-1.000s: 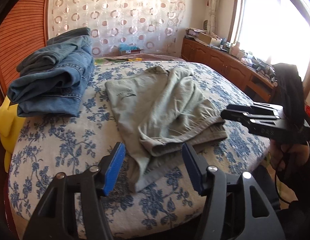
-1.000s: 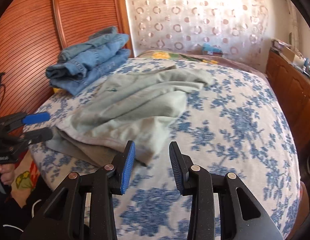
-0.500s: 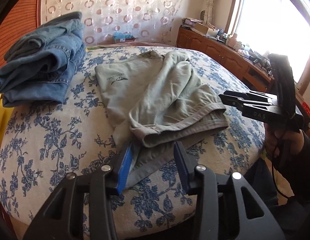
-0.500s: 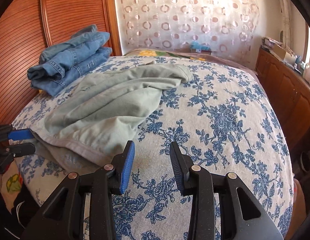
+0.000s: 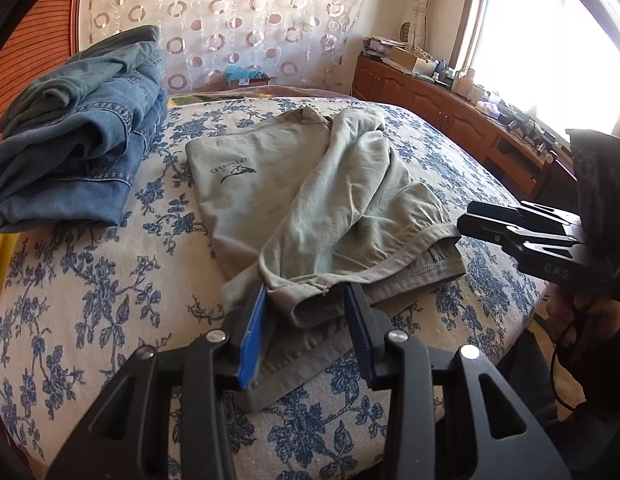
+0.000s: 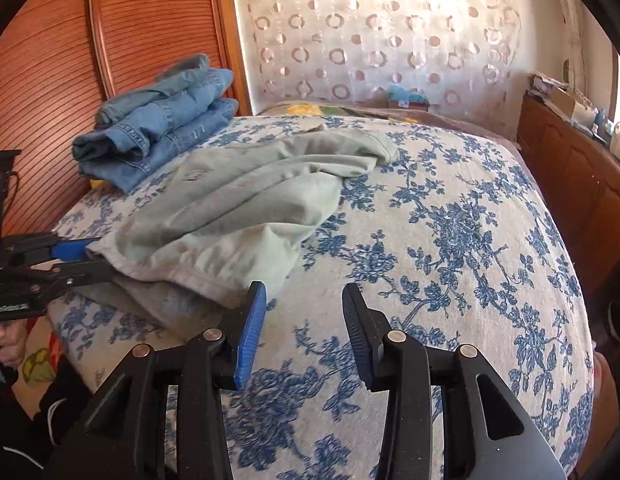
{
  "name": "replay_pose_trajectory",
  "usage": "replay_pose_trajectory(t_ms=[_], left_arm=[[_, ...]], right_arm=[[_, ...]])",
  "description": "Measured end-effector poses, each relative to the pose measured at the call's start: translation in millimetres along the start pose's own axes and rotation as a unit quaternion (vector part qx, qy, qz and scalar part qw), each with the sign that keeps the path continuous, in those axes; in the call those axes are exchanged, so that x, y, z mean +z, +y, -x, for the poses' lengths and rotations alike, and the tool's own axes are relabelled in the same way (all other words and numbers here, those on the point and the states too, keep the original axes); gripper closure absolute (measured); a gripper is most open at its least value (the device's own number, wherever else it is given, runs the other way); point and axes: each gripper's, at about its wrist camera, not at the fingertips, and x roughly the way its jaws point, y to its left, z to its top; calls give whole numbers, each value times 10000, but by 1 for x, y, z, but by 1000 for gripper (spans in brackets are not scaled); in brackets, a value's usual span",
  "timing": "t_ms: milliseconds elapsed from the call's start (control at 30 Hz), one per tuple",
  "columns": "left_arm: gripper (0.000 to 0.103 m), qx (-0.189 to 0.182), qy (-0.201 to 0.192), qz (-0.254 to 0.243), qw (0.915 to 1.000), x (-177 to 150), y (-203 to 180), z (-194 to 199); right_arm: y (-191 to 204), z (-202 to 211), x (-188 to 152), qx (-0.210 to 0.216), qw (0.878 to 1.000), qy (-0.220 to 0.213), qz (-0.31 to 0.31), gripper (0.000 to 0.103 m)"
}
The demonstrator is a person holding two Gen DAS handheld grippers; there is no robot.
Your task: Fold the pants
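grey-green pants [image 5: 330,200] rumpled on the floral bed [image 5: 90,280], left gripper [image 5: 306,320] jaws closing in around the waistband corner, not pinching it, right gripper [image 6: 304,320] jaws spreading over bare bedspread, folded jeans [image 5: 78,132] stacked nearby

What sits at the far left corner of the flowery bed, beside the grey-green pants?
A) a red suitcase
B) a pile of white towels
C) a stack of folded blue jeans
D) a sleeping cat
C: folded blue jeans lie stacked on the bed next to the grey-green pants, seen from both cameras.
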Motion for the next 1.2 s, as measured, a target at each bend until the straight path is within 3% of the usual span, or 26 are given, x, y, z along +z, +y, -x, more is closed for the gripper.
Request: replay_pose_trajectory(t_ms=[200, 267, 400, 733, 933, 1067, 1200], left_arm=[[76, 39, -59, 42, 10000, 2, 3, 0], [78, 49, -78, 48, 9999, 3, 4, -1], [80, 69, -90, 83, 9999, 3, 8, -2], [83, 69, -109, 138, 9998, 2, 12, -4], [84, 48, -140, 140, 9998, 4, 11, -2], [93, 21, -281, 141, 9995, 5, 7, 9], [97, -25, -345, 69, 9994, 6, 1, 18]], right_arm=[[10, -5, -4, 204, 9995, 151, 183, 64], [11, -10, -5, 234, 9993, 205, 195, 73], [19, -13, -6, 382, 9985, 258, 298, 75], [22, -18, -5, 238, 9985, 386, 302, 75], [28, -15, -1, 337, 9983, 317, 359, 100], [25, -1, 4, 398, 9988, 173, 230, 102], [28, 14, 5, 399, 9988, 72, 292, 102]])
